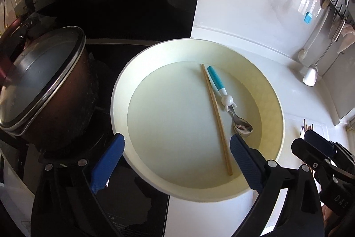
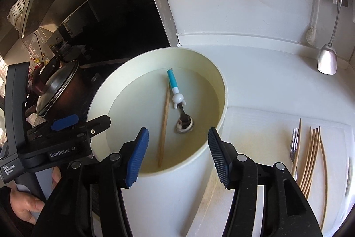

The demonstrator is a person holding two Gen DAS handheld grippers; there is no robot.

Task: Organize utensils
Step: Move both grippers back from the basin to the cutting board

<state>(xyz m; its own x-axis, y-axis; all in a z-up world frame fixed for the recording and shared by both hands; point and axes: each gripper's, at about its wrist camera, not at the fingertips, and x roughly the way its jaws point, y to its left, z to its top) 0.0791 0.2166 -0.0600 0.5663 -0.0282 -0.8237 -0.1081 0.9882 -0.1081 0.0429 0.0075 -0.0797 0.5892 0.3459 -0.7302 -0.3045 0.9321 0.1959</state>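
the job is looking only partly done. one chopstick [image 2: 163, 123] and a spoon [image 2: 180, 110] with a blue handle are already lying in the round cream bowl [image 2: 221, 90], side by side, the chopstick at the spoon's nine o'clock. a bundle of chopsticks [image 2: 310, 157] and a fork [image 2: 294, 146] are still waiting on the white table [image 2: 255, 72], at the bowl's three o'clock.

the left claw [image 1: 176, 147] is standing wide, holding nothing, over the bowl's six o'clock rim. the right claw [image 2: 177, 143] is standing about half open, also empty, hovering above the near rim.

the spoon is showing a small white figure between handle and shiny metal scoop; the chopstick is looking thin, pale and wooden.
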